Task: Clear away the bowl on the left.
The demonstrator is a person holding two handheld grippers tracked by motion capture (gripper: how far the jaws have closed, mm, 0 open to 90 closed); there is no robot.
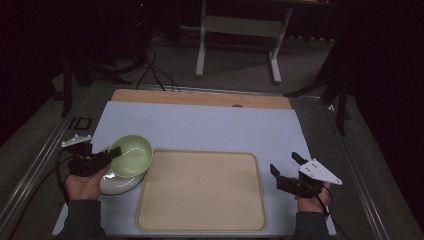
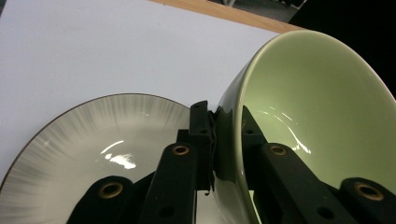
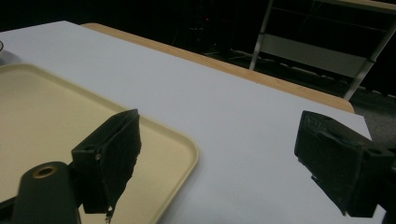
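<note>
Left gripper (image 1: 116, 154) clamped on rim of pale green glazed bowl (image 1: 132, 155), tilted above grey-streaked ceramic plate (image 1: 120, 184), left of beige plastic tray (image 1: 201, 220). Right gripper (image 1: 289, 167) jaws wide, empty, tray's right.

Dark room, grey carpet floor (image 1: 235, 65), white-legged table frame (image 1: 237, 25)

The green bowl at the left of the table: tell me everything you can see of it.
The green bowl is pale green and glossy, ceramic by its look, and empty. It is tilted, opening toward the tray, over a white streaked plate. The left gripper is shut on its rim, one jaw inside, one outside. Whether its base touches the plate cannot be told.
</note>
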